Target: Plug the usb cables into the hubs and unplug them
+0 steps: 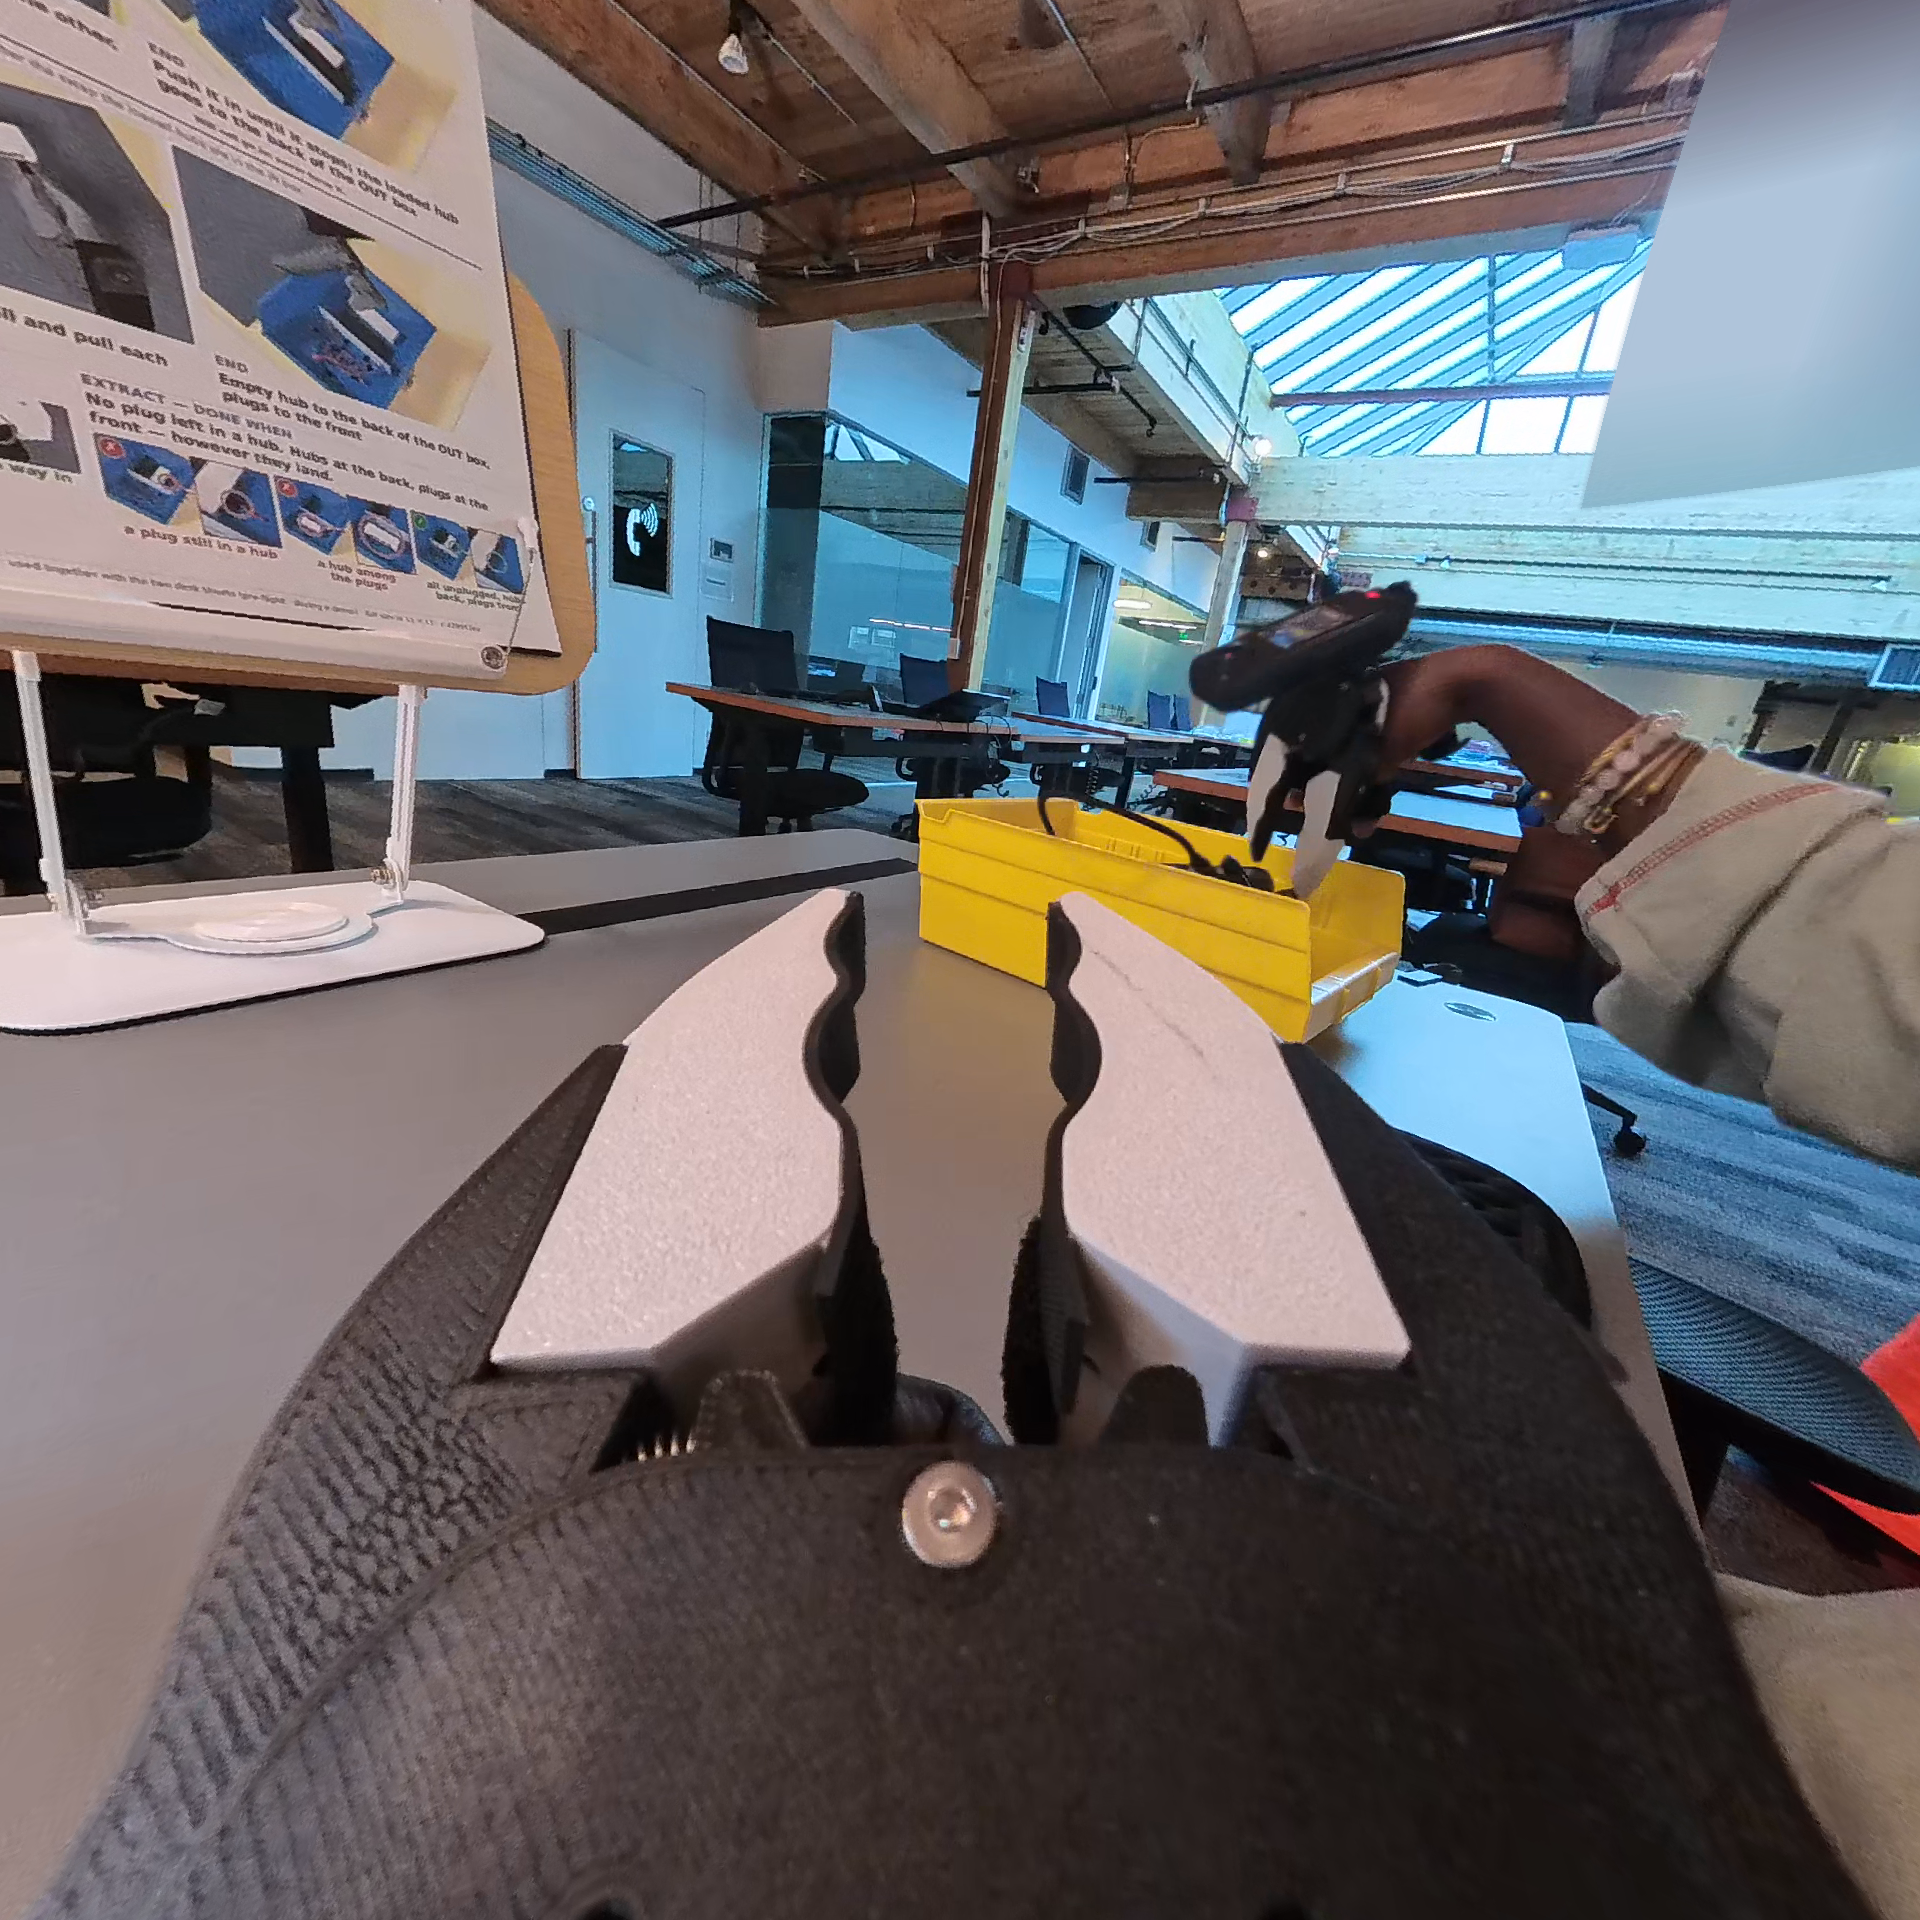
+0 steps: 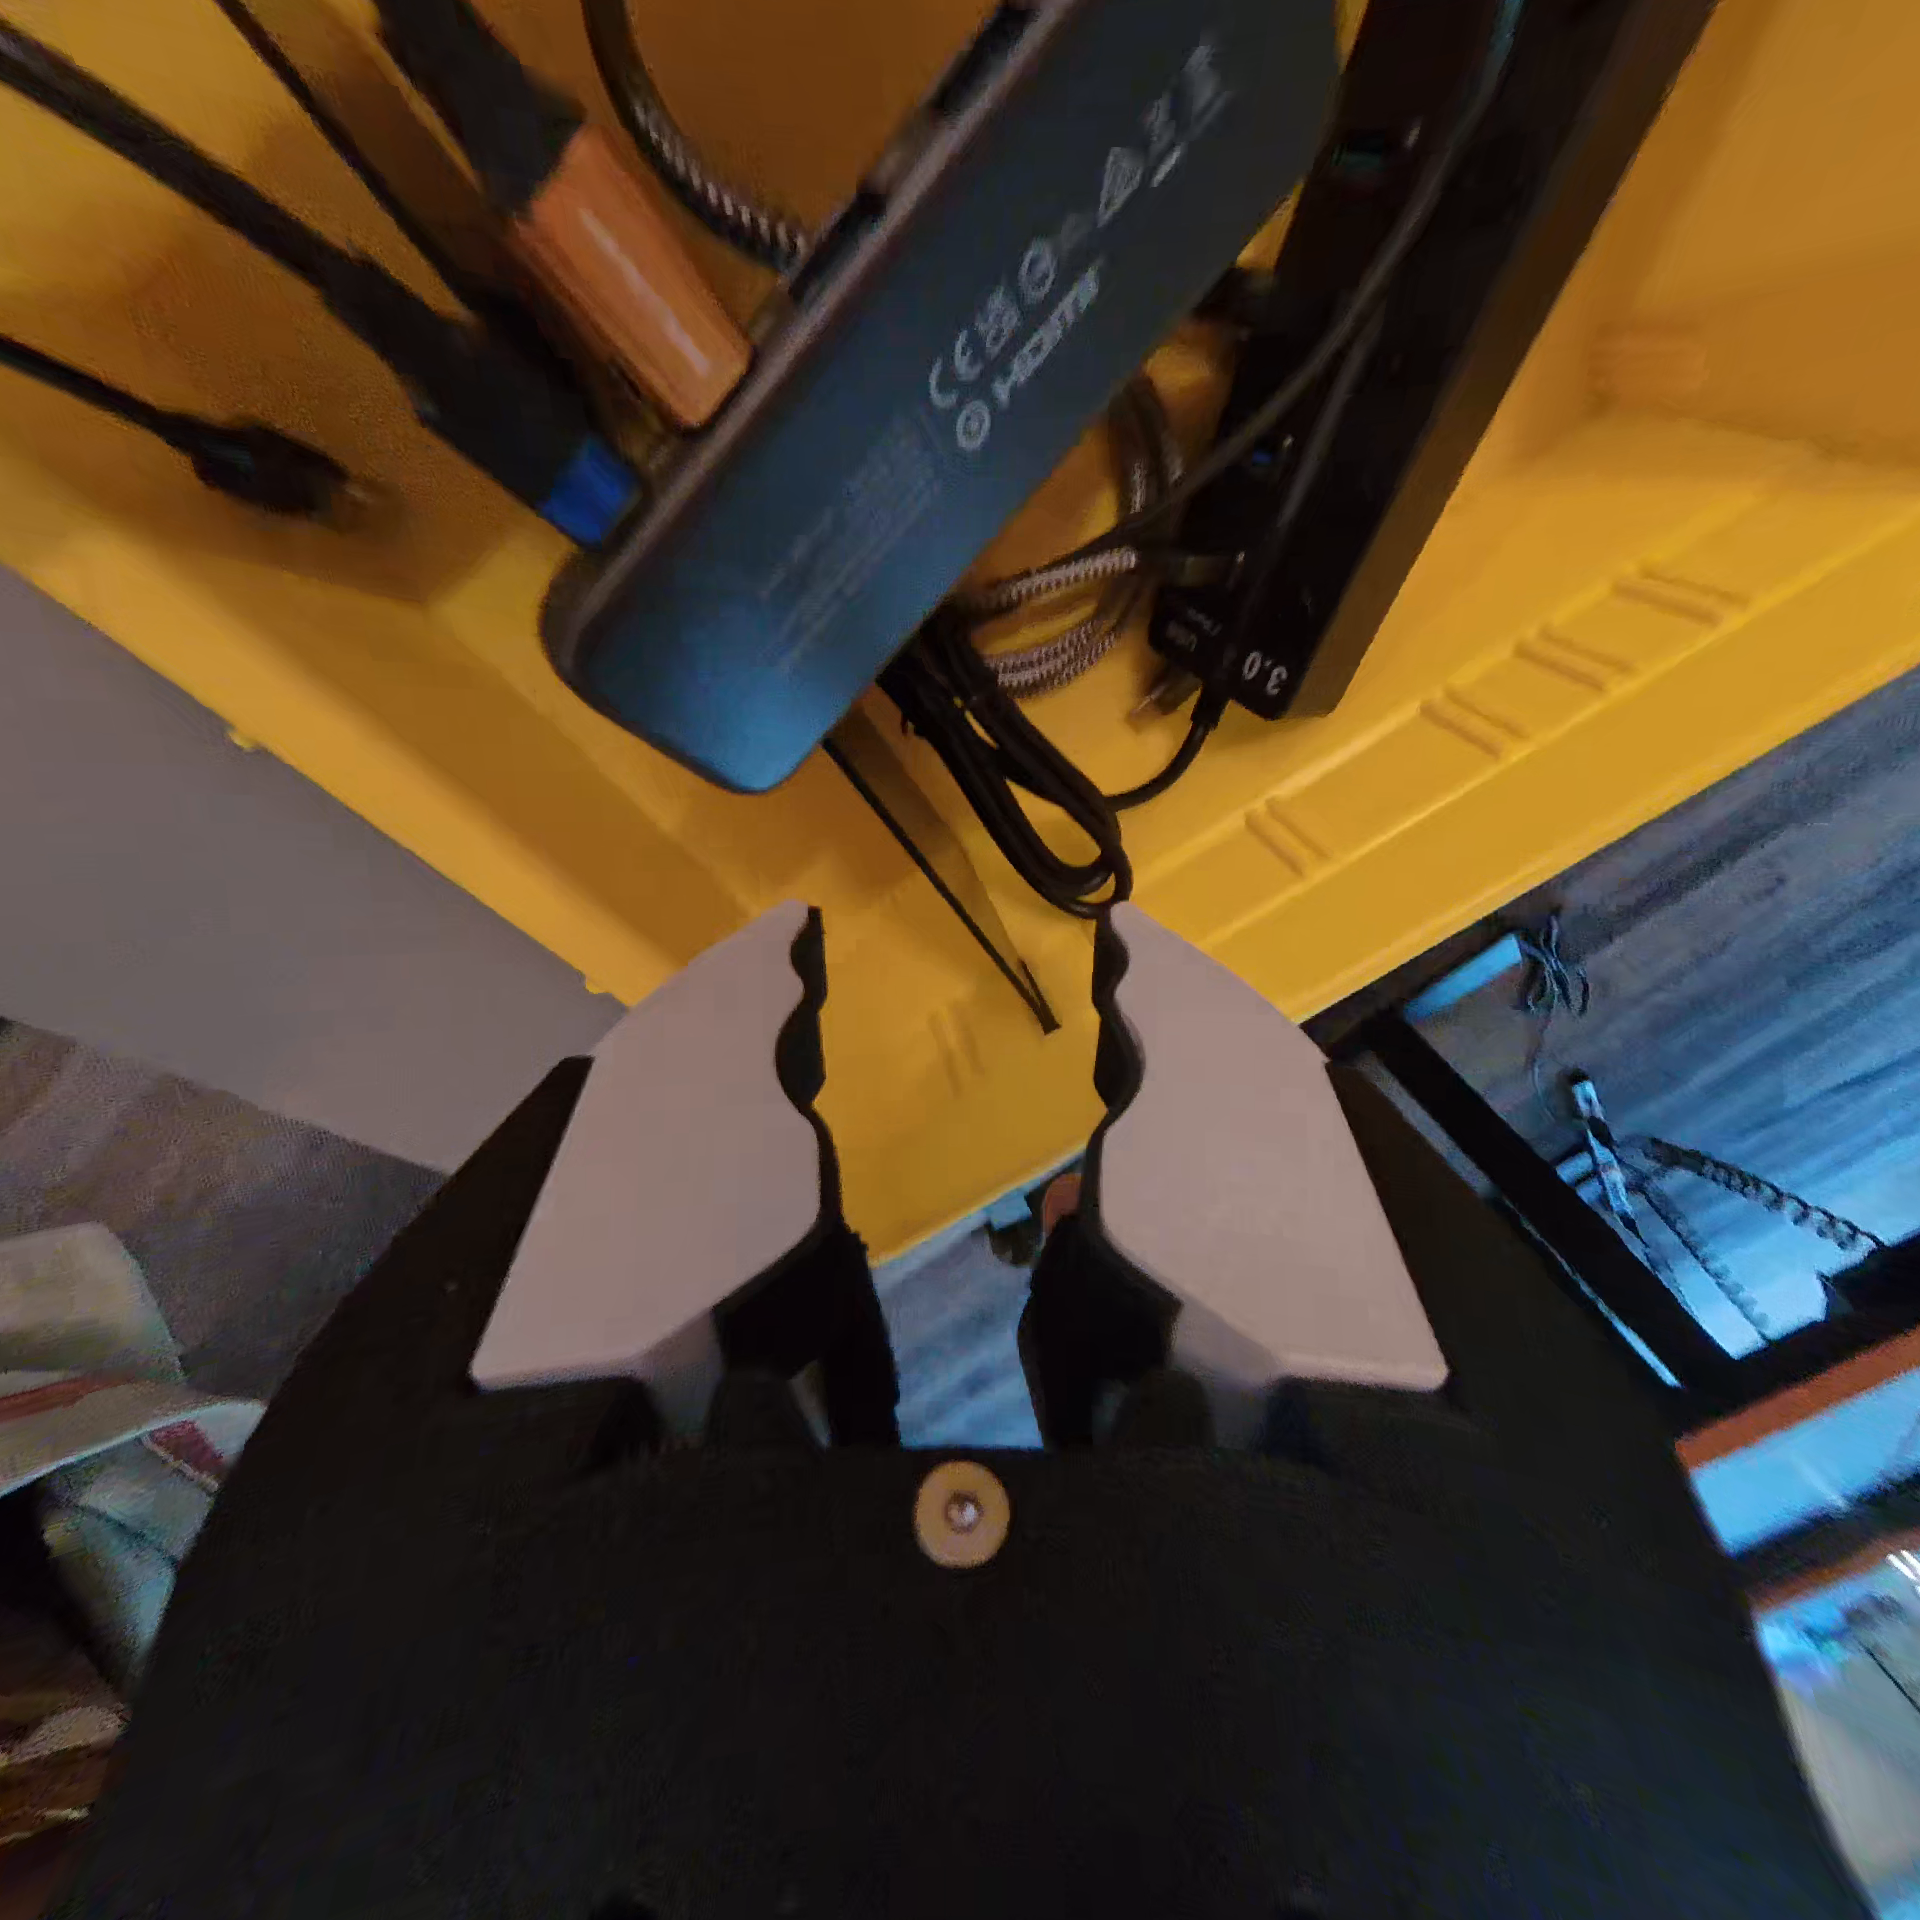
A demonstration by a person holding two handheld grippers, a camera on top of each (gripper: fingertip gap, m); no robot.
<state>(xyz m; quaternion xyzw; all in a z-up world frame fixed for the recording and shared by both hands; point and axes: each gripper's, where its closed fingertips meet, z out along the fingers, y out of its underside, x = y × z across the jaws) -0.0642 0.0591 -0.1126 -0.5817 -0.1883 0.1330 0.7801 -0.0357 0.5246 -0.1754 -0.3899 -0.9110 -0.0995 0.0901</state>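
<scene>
A yellow bin (image 1: 1122, 914) stands on the grey table, ahead and right of my left gripper (image 1: 956, 914), which is open and empty above the table. My right gripper (image 2: 961, 920) is open and empty, pointing down into the yellow bin (image 2: 1455, 644); it also shows in the left wrist view (image 1: 1294, 831), held by a hand. In the bin lie a grey hub (image 2: 894, 416) with an orange plug (image 2: 623, 281) and a blue-tipped plug (image 2: 587, 499) in its side, a black hub (image 2: 1382, 364), and coiled black cables (image 2: 1049, 831) just beyond my right fingertips.
An instruction sheet on a white stand (image 1: 249, 925) is at the table's left. A person's sleeved arm (image 1: 1745, 935) reaches in from the right. The table edge (image 1: 1558, 1091) drops to carpet on the right. Office desks and chairs stand behind. My right fingertips sit around 45 cm from my left ones.
</scene>
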